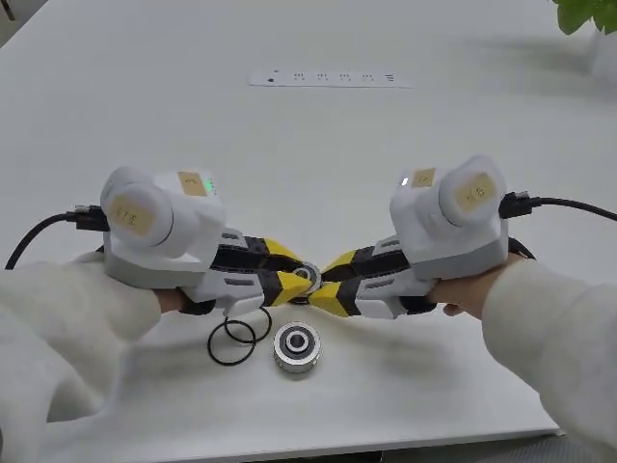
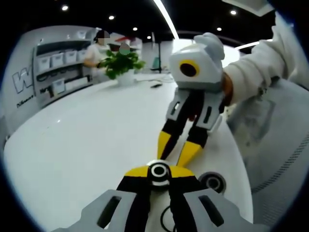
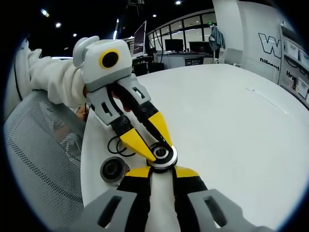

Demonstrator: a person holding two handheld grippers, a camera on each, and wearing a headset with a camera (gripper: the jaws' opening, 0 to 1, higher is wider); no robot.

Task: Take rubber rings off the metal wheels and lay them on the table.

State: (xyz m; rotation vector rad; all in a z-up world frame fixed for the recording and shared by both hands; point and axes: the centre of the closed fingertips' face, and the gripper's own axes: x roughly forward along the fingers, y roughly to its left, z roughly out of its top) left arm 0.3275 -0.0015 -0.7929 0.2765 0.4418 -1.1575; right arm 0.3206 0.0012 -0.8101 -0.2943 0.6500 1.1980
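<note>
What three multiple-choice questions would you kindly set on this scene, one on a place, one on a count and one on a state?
1. Where does the loose wheel lie?
A) on the table beside the rubber rings
B) inside a drawer
C) on the floor

2. How many black rubber rings lie on the table?
A) none
B) two
C) five

3. How is the raised wheel held?
A) by a bare hand
B) by a string
C) between the tips of the left tool and the right tool

Answers: 1 A, the head view shows it next to the rings; 2 B, two overlapping loops show; 3 C, both tools' yellow tips meet on it.
</note>
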